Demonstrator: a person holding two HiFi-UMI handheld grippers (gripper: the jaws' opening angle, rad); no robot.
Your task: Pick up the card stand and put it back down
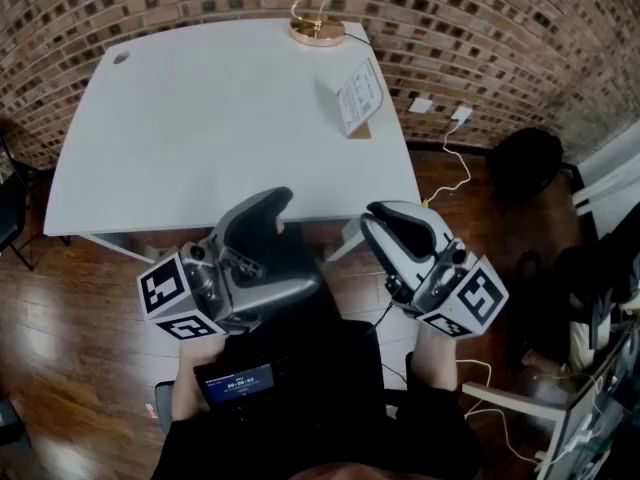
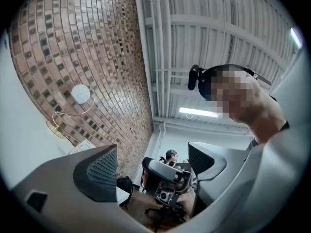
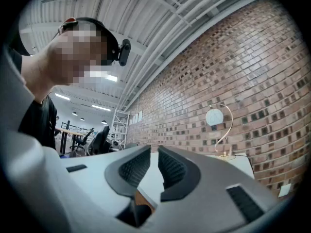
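Observation:
The card stand (image 1: 354,96), a white printed card on a small wooden base, stands upright near the right edge of the white table (image 1: 200,138). In the left gripper view the card stand (image 2: 80,147) shows small and far off. Both grippers hang over the person's lap, short of the table's near edge and far from the stand. My left gripper (image 1: 268,206) (image 2: 152,163) is open, its jaws wide apart with nothing between them. My right gripper (image 1: 388,218) (image 3: 154,168) has a narrow gap between its ribbed pads and holds nothing.
A gold lamp (image 1: 318,26) (image 3: 216,118) with a curved arm stands at the table's far edge, just behind the stand. A brick wall backs the table. A cable (image 1: 452,173) and a black bag (image 1: 526,160) lie on the wooden floor to the right.

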